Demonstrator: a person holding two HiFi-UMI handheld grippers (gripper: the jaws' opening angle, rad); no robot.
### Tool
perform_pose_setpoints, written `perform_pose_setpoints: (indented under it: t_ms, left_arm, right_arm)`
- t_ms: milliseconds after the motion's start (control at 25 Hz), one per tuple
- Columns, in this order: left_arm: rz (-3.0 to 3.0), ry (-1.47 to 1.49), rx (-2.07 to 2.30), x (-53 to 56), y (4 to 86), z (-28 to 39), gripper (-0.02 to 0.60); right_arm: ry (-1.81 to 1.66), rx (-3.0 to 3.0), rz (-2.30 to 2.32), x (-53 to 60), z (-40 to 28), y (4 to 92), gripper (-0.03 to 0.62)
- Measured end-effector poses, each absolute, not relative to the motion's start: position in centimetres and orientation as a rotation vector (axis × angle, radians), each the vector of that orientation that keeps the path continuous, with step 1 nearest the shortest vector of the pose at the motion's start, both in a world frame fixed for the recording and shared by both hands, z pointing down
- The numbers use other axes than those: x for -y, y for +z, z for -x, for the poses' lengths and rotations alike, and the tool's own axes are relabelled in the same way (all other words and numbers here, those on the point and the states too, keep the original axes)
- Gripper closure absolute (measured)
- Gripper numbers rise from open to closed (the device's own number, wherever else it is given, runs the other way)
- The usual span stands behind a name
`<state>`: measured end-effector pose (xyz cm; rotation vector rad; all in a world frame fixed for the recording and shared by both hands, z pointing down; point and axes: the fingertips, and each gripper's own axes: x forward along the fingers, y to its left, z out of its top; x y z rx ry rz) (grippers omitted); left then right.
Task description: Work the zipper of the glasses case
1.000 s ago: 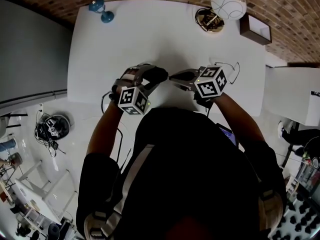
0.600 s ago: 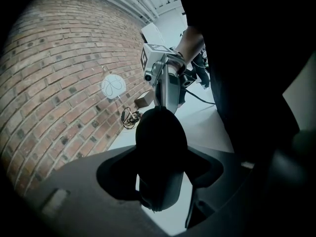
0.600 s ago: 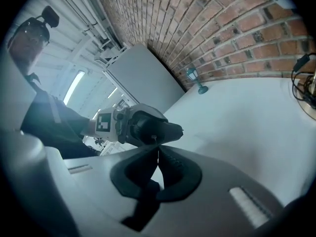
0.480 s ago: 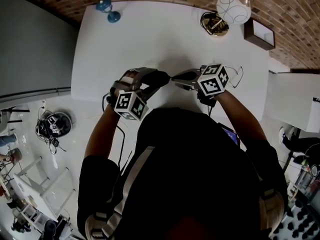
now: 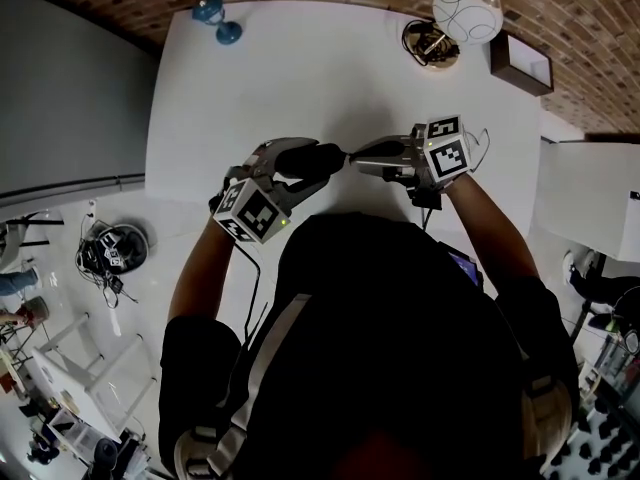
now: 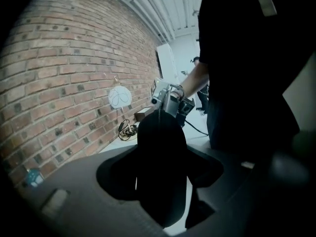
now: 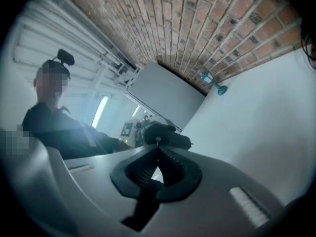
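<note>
The left gripper (image 6: pixel 160 177) clamps the glasses case (image 6: pixel 160 142) over the desk's (image 5: pixel 300 68) near edge and the right gripper (image 7: pixel 158 146) pinches its zipper pull (image 7: pixel 158 139), so the grips look done and the pulling is left.

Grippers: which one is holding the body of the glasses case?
The left gripper: the black glasses case sits clamped between its spread jaws. The right gripper has its jaws shut on just the zipper pull.

matt black glasses case (image 6: pixel 160 172), smooth white table (image 5: pixel 300 68).
</note>
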<state>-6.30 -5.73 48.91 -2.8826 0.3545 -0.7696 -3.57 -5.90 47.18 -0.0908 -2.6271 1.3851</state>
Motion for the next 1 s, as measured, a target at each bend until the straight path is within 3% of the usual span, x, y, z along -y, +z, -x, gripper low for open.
perform_pose_setpoints:
  t_ms: [280,640,1000]
  left_arm:
    - [2.917,-0.779,-0.339,4.8,49.4,6.0,0.319]
    - [2.924,-0.92,-0.389,6.1,53.8,5.7,0.313]
    - [2.73,-1.247,-0.305,9.1,60.0,4.6,0.31]
  right_arm:
    - [1.78,2.724,0.054,8.3,1.6,45.0,0.591]
    - [1.674,2.705,-0.044,6.0,1.8,46.5,0.591]
    - [1.601,2.718,-0.233,5.4,-1.1,46.7,0.591]
